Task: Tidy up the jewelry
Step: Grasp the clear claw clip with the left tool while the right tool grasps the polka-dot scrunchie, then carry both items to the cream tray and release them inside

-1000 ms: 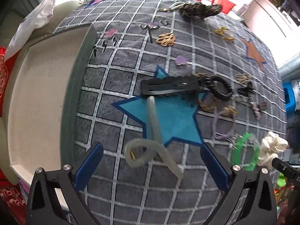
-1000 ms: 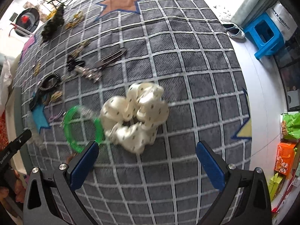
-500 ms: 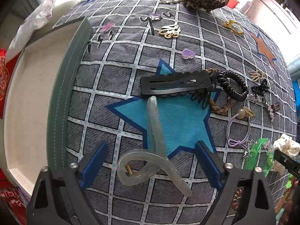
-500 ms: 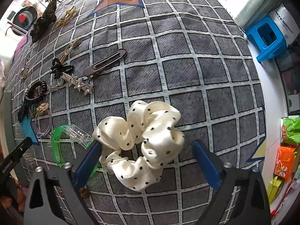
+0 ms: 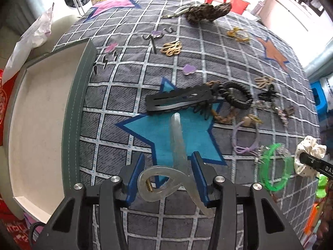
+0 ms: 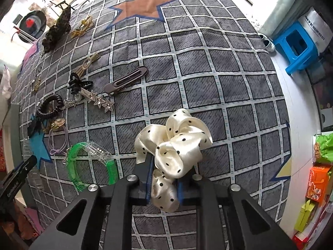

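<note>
Clear hair clip [image 5: 177,162] lies on the blue star of the grey checked cloth [image 5: 129,87], clamped between the left hand-held gripper [image 5: 168,179] pads. Right hand-held gripper [image 6: 164,179] pinches the cream dotted scrunchie [image 6: 177,143]; green bangle [image 6: 91,164] just to its left.

The right gripper [image 6: 164,179] squeezes a cream scrunchie with black dots [image 6: 177,143]. Left of the scrunchie lies a green hair clip [image 6: 75,166] on the gray checked blanket [image 6: 229,83].
</note>
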A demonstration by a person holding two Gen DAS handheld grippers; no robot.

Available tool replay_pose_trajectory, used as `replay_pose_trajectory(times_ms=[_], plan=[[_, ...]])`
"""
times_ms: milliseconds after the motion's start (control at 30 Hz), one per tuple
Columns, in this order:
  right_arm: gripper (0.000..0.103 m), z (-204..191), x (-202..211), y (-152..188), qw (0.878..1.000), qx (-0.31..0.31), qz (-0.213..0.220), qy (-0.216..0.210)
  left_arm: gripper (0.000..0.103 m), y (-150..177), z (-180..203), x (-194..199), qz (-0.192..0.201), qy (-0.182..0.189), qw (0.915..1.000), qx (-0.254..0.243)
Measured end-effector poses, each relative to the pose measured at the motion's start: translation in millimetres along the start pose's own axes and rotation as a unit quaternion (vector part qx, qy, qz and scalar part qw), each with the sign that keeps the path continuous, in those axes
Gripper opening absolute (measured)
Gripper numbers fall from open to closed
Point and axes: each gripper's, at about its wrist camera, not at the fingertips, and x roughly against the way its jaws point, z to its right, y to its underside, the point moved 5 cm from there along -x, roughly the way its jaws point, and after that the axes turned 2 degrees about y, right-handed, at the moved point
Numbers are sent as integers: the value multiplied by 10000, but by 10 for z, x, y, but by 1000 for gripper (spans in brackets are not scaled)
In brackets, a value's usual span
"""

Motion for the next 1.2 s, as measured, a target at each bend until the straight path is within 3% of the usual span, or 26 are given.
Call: replay_pose_trajectory(times_ms=[300, 667, 900, 1200], plan=[[19, 1, 399, 130, 9998, -50, 102, -188, 48, 119, 49, 413, 142, 325, 9991, -222], [19, -430, 671, 301, 9986, 225, 236, -410, 48, 272, -137, 909, 420, 542, 9976, -94], [19, -1180, 819, 418, 9936, 799, 241, -762, 48, 343, -696, 1145, 633, 330, 9973, 182], [19, -2503, 820, 551, 9743, 1835, 110, -1305, 48, 450, -1753, 1162, 688, -253, 9940, 812]])
